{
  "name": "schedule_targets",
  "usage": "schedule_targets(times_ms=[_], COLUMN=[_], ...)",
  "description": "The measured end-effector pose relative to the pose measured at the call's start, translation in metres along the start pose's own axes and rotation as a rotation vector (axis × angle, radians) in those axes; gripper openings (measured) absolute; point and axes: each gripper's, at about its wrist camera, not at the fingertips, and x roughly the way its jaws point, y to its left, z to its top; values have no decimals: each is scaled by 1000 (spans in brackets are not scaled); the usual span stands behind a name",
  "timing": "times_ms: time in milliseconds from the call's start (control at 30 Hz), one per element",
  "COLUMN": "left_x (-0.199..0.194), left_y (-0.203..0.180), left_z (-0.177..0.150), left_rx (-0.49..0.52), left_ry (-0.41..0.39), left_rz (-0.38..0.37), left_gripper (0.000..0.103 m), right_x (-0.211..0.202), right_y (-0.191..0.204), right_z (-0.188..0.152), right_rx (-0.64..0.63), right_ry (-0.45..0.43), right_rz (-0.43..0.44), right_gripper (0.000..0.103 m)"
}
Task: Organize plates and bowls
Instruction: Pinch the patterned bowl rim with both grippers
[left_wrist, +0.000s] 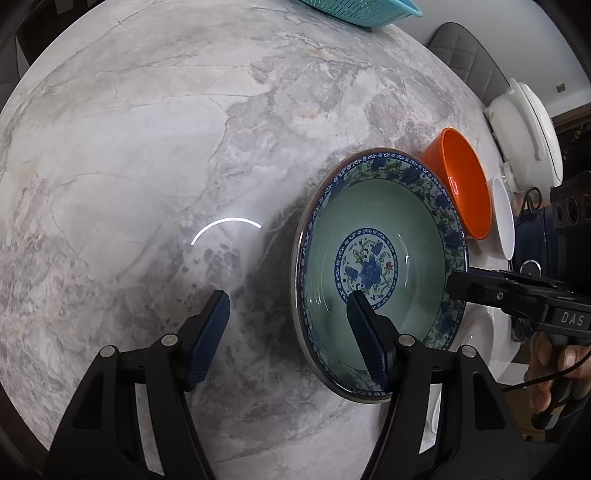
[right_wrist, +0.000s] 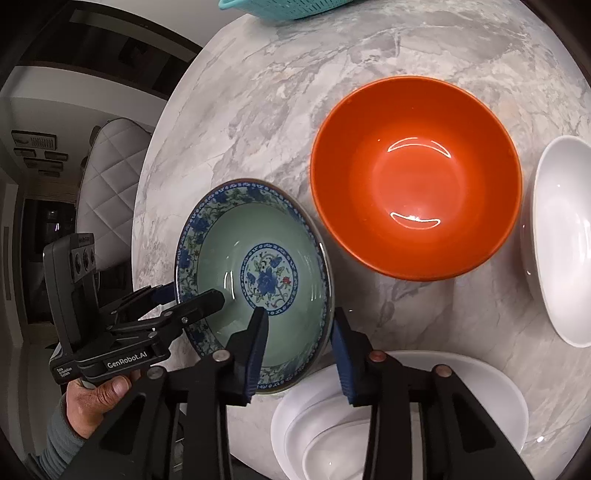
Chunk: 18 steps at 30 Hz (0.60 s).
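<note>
A wide stretch of bare marble desk (left_wrist: 129, 166) is seen left of the blue-and-green floral bowl (left_wrist: 376, 273), while the desk's curved edge runs close behind that bowl's left side in the right wrist view. The floral bowl is set near the orange bowl (right_wrist: 415, 177), their rims almost touching. A white dish (right_wrist: 565, 240) lies just right of the orange bowl, and a stack of white plates (right_wrist: 498, 391) is placed at the near edge. All are seen empty. A teal colander (right_wrist: 284, 9) is glimpsed at the far rim.

The left tool (left_wrist: 288, 325) is held wide apart, one finger inside the floral bowl and the other over bare marble. The right tool (right_wrist: 299, 354) is held apart astride the bowl's near-right rim, one finger inside and one outside; contact with the rim cannot be judged, though no clamping is evident.
</note>
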Motion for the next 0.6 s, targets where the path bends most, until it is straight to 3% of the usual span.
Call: schedule_targets(times_ms=[133, 267, 333, 400, 600], left_x=[1, 5, 7, 8, -7], left_y=[-2, -6, -6, -9, -8], left_z=[2, 4, 5, 4, -7], left_rx=[-4, 10, 4, 15, 18], left_ry=[-10, -3, 3, 6, -5], left_rz=[-9, -14, -22, -8, -14], left_gripper=[59, 28, 22, 20, 16], right_x=[0, 3, 5, 7, 4], right_y=[-3, -4, -4, -4, 0], right_z=[1, 2, 2, 2, -1], right_rx=[16, 13, 4, 2, -2], right_ry=[-13, -15, -13, -15, -38], right_rz=[12, 4, -2, -9, -20], right_gripper=[37, 29, 15, 10, 9])
